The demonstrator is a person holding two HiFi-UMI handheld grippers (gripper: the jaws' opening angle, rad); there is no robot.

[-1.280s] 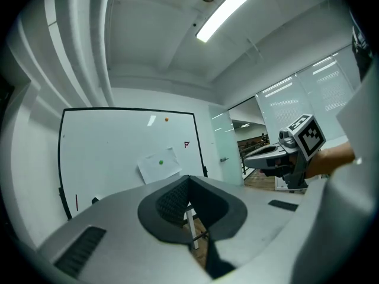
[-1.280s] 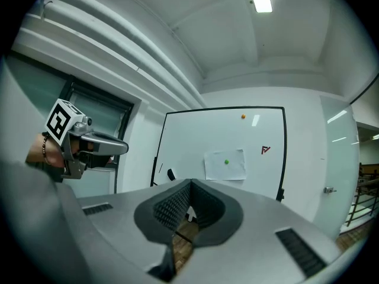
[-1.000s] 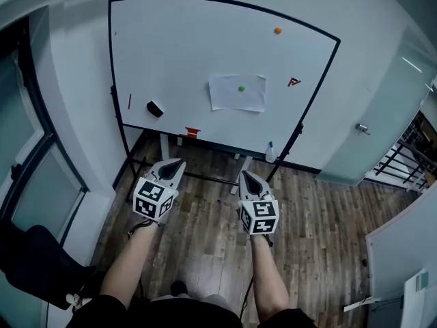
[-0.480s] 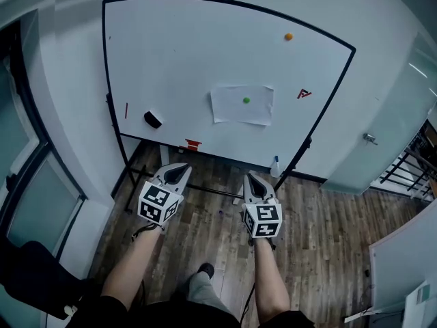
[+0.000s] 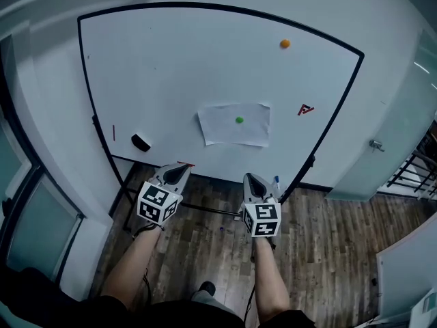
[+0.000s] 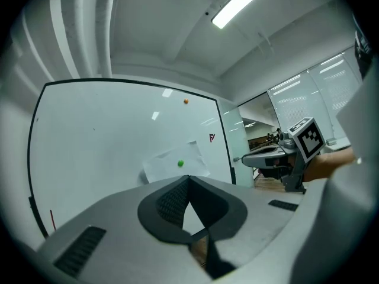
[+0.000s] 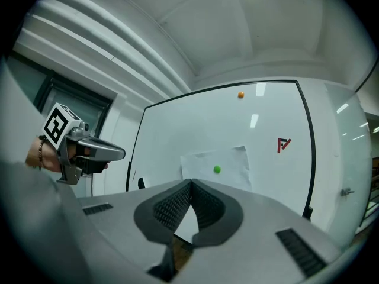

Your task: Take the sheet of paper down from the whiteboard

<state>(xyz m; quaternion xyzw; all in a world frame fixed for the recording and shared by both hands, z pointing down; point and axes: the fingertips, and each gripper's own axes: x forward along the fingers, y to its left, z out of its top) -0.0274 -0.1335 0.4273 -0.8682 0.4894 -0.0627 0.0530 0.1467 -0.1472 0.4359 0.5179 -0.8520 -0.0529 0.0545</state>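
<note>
A white sheet of paper (image 5: 235,124) hangs on the whiteboard (image 5: 171,67), pinned near its top by a green magnet (image 5: 239,120). The sheet also shows in the left gripper view (image 6: 173,164) and the right gripper view (image 7: 217,166). My left gripper (image 5: 181,168) and right gripper (image 5: 248,178) are held level side by side, below the sheet and short of the board. Both are shut with nothing between the jaws. Neither touches the paper.
On the board sit an orange magnet (image 5: 285,44), a red logo magnet (image 5: 305,109), a black eraser (image 5: 141,142) and a red mark (image 5: 113,132). A spray bottle (image 5: 276,181) stands by the board's leg. A glass door (image 5: 389,149) is at right, a window at left.
Both grippers and the person have moved toward the whiteboard. The board and the sheet look larger and nearer now. Both jaws stayed shut.
</note>
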